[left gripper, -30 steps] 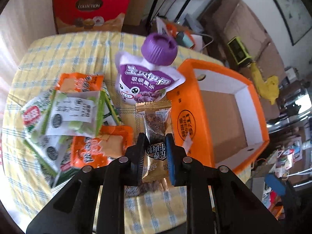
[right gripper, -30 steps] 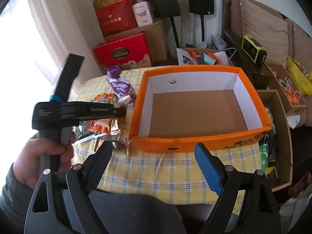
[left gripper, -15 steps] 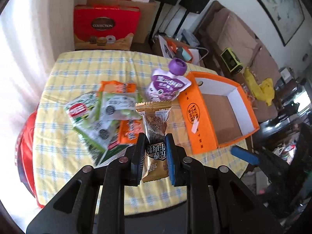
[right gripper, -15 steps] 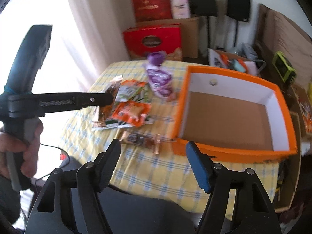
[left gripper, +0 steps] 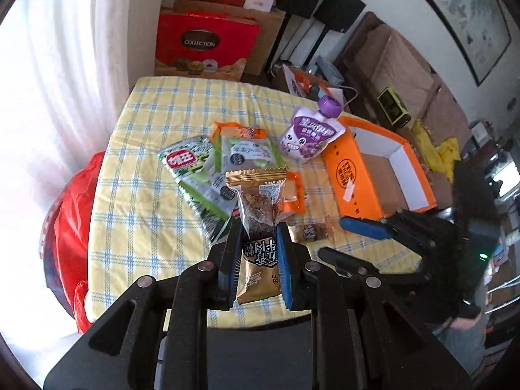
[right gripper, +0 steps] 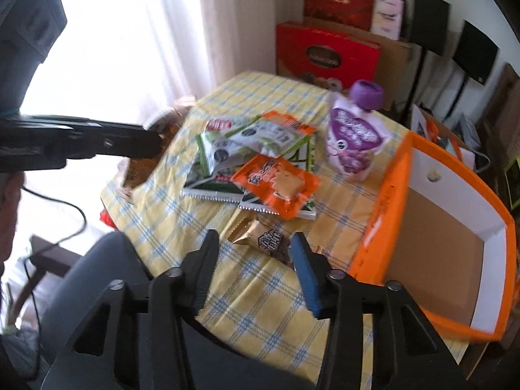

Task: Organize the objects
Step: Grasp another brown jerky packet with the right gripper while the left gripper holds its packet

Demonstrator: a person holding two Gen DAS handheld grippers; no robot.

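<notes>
The left tool grips a gold snack bar above the counter; the right tool, jaws closing, apparently hovers over a second gold snack bar beside the orange box

Lifted higher and drawn back from the table with the gold snack bar clamped in the left gripper, so that the snack packets and the orange box now look smaller and farther off. Swung away from the orange box and lowered toward a second gold snack bar lying on the cloth, the right gripper; jaws closing, now much narrower than a second ago, bar between them but not yet pressed.
</notes>
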